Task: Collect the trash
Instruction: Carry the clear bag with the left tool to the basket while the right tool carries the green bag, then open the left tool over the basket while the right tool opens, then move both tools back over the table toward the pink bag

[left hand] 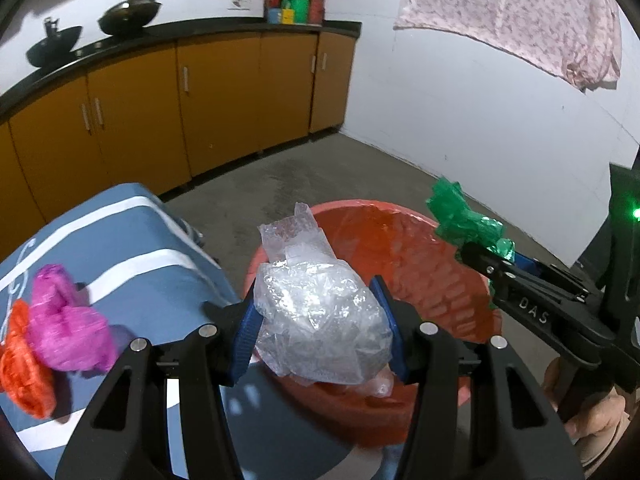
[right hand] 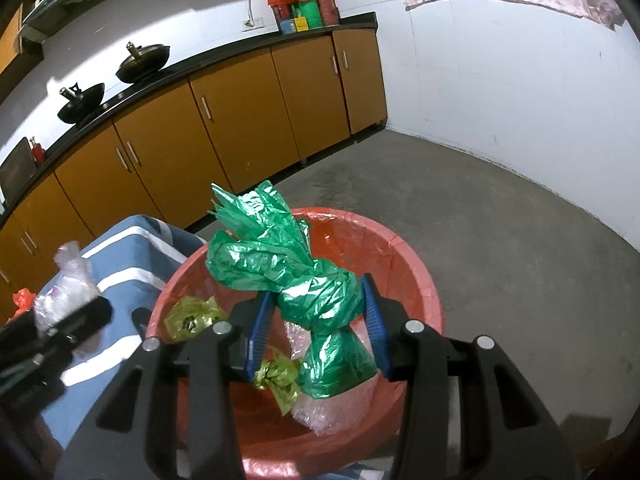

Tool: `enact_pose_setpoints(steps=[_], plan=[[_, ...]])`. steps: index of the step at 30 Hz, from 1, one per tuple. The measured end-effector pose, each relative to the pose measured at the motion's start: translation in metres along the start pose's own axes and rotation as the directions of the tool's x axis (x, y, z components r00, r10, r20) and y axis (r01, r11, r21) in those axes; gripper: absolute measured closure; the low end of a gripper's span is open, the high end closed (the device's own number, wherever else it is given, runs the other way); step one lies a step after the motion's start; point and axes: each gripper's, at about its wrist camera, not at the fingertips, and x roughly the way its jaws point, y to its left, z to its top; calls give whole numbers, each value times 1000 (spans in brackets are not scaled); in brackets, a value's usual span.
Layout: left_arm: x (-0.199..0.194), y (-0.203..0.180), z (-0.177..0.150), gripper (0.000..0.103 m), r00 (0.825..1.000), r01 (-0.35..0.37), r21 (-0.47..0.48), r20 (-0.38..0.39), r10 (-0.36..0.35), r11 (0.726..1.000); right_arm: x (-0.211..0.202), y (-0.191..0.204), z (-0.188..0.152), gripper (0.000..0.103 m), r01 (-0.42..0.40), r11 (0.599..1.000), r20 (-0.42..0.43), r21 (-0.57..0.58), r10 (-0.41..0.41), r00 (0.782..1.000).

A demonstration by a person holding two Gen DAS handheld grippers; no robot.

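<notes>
The left gripper (left hand: 320, 320) clamps a crumpled clear plastic bag (left hand: 320, 320) between its blue pads over the near rim of the red-lined bin (right hand: 416, 276), while the right gripper (right hand: 320, 320) pinches a knotted green bag (right hand: 316, 288) above the bin's mouth, where yellow wrappers (right hand: 192, 316) already lie. Beside the bin stands a table with a blue, white-striped cloth (left hand: 132, 240) bearing a magenta wad (left hand: 68, 320) and an orange wad (left hand: 24, 368). Beyond lie a grey concrete floor (right hand: 500, 240), orange cabinets (right hand: 240, 120) under a black counter with two woks (right hand: 142, 62), and white walls.
</notes>
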Motion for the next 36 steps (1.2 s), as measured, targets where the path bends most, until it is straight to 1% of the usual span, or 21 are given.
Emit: enact_pose_setpoints(steps=[7,8,9,10,11,16,17,19,20,21,22,24,25,26,27,29,30,32,33,34,36], plan=[[24,-17,6,49,999,29,33,-20,-28,999,9,-5,11,59,-23,1000,7,2,23,1000],[27,-19,7,47,999,31,34,-22,-30,999,10,-7,13,57,-28,1000,7,7,28,1000],[31,-19,7,42,999,31,32,-29,-30,999,10,-8,14,51,-32,999,10,12,32,999],[34,-18,7,38,999,29,28,-31,-28,999,10,-10,16,47,-35,999,17,16,35,999],[35,-18,7,34,999,29,23,-32,-28,999,9,-12,17,46,-37,999,22,15,36,999],[38,-11,3,30,998,37,-9,-43,-37,999,8,-20,16,43,-27,1000,28,15,26,999],[36,-9,3,28,998,41,-19,-43,-41,999,7,-21,15,41,-19,1000,31,14,18,999],[31,-6,2,25,998,42,-32,-37,-44,999,4,-20,14,30,0,1000,44,3,-1,999],[29,-5,2,24,998,43,-34,-35,-44,998,1,-19,13,26,15,1000,55,-7,-15,998],[27,-3,1,22,999,42,-38,-32,-43,998,-2,-18,12,19,23,1000,61,-19,-21,998],[22,0,1,21,999,43,-44,-25,-44,998,-8,-15,11,11,49,998,79,-40,-46,996],[8,7,-3,17,999,48,-60,-2,-48,997,-15,-9,12,4,73,995,103,-66,-66,993],[2,10,-4,16,999,45,-62,14,-44,997,-17,-7,13,4,81,994,106,-77,-73,992],[-6,12,-6,13,999,37,-58,30,-35,998,-20,-3,14,4,94,991,110,-91,-84,990],[-18,15,-9,9,998,12,-46,56,-9,999,-23,3,15,4,117,987,117,-109,-104,988],[-33,21,-12,6,995,-33,-30,91,35,999,-29,15,15,4,141,981,128,-137,-123,984],[-45,26,-16,4,992,-66,-26,107,69,997,-31,20,16,4,150,978,134,-148,-131,982],[-58,38,-22,2,987,-111,-34,114,115,993,-40,37,14,4,170,970,167,-174,-142,976],[-65,45,-25,2,982,-142,-47,117,147,989,-44,46,14,4,163,969,179,-185,-129,975],[-76,58,-30,2,974,-186,-78,118,195,979,-47,53,14,4,150,970,184,-191,-115,976],[-91,82,-39,2,962,-235,-136,111,251,962,-52,72,12,4,99,974,182,-205,-62,981]])
